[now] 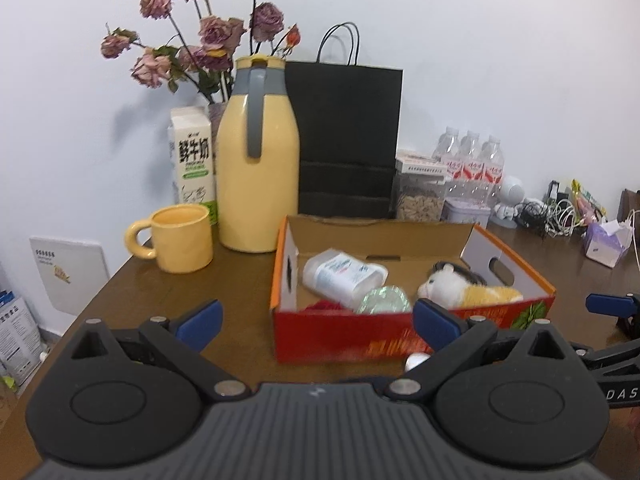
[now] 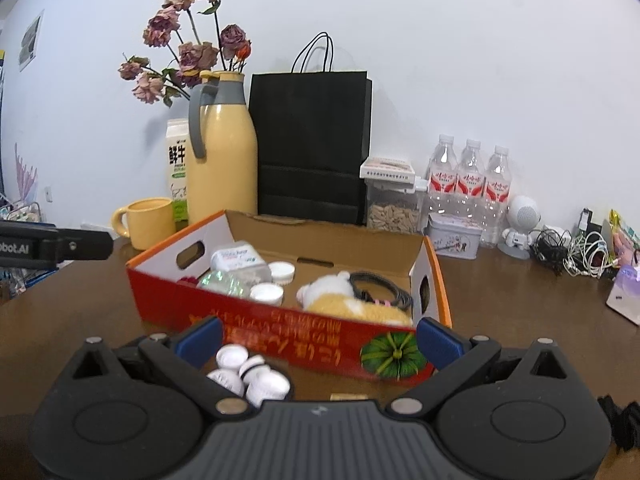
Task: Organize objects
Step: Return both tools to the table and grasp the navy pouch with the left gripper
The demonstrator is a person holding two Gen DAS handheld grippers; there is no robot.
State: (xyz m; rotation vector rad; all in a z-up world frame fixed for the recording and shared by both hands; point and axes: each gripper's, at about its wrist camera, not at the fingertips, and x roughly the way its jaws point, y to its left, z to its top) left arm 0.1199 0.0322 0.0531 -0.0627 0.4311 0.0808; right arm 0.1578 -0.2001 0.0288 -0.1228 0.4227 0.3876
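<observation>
Red-and-orange open cardboard box [image 2: 288, 332] sits mid-table on the brown wooden tabletop [image 2: 80, 320], holding a white plastic bottle [image 1: 340, 276] and white-and-yellow plush toy [image 1: 460, 288]. White bottle caps [image 2: 252, 376] cluster before its front wall. Left gripper [image 1: 316, 320] and right gripper [image 2: 320, 340]: fingers spread wide, holding nothing.

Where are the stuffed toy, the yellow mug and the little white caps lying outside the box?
Stuffed toy [image 1: 460, 286], left wrist view, on its white head.
Yellow mug [image 1: 184, 246], left wrist view, on its side wall.
White caps [image 2: 256, 376], right wrist view, on the middle cap.

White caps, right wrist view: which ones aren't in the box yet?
The cluster of white caps on the table, in front of the red box; the other two caps lie inside it.
</observation>
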